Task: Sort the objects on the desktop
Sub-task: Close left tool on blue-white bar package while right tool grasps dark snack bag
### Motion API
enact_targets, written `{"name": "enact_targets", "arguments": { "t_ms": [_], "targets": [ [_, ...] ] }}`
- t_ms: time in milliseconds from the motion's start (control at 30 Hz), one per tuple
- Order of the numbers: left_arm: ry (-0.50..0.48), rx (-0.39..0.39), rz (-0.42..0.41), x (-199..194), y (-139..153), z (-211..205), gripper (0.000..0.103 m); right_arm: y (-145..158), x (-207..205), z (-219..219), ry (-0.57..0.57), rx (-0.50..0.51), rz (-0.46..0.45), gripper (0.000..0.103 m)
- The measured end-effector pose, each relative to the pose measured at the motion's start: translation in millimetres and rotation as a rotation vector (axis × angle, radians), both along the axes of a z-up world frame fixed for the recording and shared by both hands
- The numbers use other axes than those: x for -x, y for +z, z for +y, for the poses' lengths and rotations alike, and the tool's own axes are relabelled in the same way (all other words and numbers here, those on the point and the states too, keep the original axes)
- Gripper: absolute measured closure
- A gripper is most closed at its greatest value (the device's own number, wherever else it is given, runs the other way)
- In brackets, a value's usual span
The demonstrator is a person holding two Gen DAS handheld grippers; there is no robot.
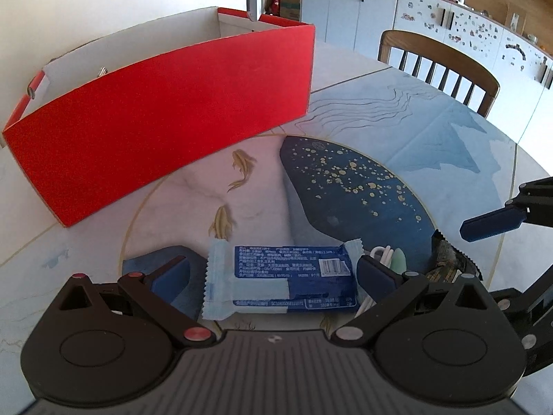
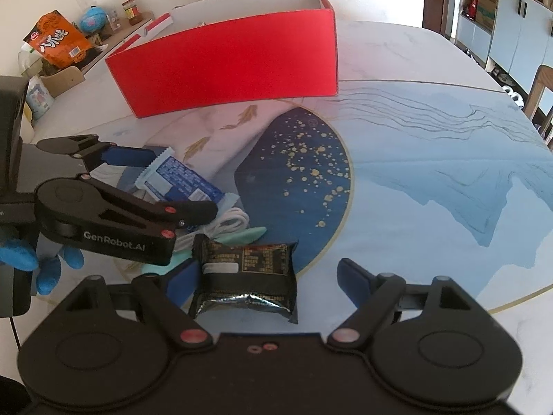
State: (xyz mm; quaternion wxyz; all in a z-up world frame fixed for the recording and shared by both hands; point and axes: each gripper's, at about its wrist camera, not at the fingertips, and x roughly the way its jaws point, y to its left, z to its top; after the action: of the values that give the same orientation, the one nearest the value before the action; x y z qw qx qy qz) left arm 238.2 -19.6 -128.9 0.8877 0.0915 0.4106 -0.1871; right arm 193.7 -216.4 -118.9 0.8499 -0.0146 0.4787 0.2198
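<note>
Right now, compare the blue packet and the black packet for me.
The blue packet is light and dark blue; the black packet is dark and glossy. The blue packet lies between the open left claw fingers, the black packet between the open right claw fingers. Both lie flat on the table, label side up.

The round white marble-look tabletop is covered over much of its surface by a printed mat showing pale blue mountains, a dark blue gold-speckled shape and golden fish. At the far side stands an open red cardboard box with a white inside, its long wall facing the cameras. Nearer, a blue-and-white foil snack packet lies flat on the mat. Just beside it sit a coiled white cable and a mint-green soft item, touching each other. A black foil snack packet lies next to them, its near end creased.
</note>
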Motion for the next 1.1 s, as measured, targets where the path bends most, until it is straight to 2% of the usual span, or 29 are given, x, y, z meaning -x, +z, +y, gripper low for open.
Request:
{"name": "enact_targets", "arguments": {
  "t_ms": [100,200,400,467,600,667,800,867,900,933,967,1100],
  "targets": [
    [-0.003,-0.016,-0.004,-2,-2,-3,0.000,0,-1,0,0.008,0.001,0.000,0.017],
    [0.011,-0.002,0.016,-5,-5,-2,0.000,-2,-3,-1,0.009,0.001,0.003,0.017],
    [0.012,0.001,0.000,-3,-7,-1,0.000,-4,-4,2,0.030,0.025,-0.005,0.019],
    [0.016,0.001,-0.005,-2,-7,0,0.000,-4,-4,1,0.030,0.029,-0.008,0.021],
    [0.016,-0.001,-0.010,-1,-7,0,0.002,-2,-3,-1,0.019,0.051,-0.014,0.034],
    [0.003,0.003,-0.017,2,-5,-1,0.008,-2,-1,-1,0.020,0.063,-0.022,0.038],
    [-0.020,0.009,-0.028,6,-1,-4,0.033,-1,3,-1,0.028,0.083,-0.031,0.045],
    [-0.018,0.011,-0.025,7,0,-5,0.038,-1,4,-1,0.026,0.088,-0.032,0.046],
    [-0.015,0.012,-0.025,7,1,-5,0.046,-1,4,-1,0.025,0.088,-0.030,0.047],
    [-0.008,0.014,-0.027,6,2,-4,0.061,0,4,-2,0.022,0.088,-0.029,0.047],
    [0.002,0.016,-0.026,5,3,-4,0.066,0,5,-2,0.020,0.088,-0.028,0.047],
    [0.041,0.037,-0.004,1,5,1,0.074,1,5,-3,0.010,0.099,-0.031,0.048]
  ]
}}
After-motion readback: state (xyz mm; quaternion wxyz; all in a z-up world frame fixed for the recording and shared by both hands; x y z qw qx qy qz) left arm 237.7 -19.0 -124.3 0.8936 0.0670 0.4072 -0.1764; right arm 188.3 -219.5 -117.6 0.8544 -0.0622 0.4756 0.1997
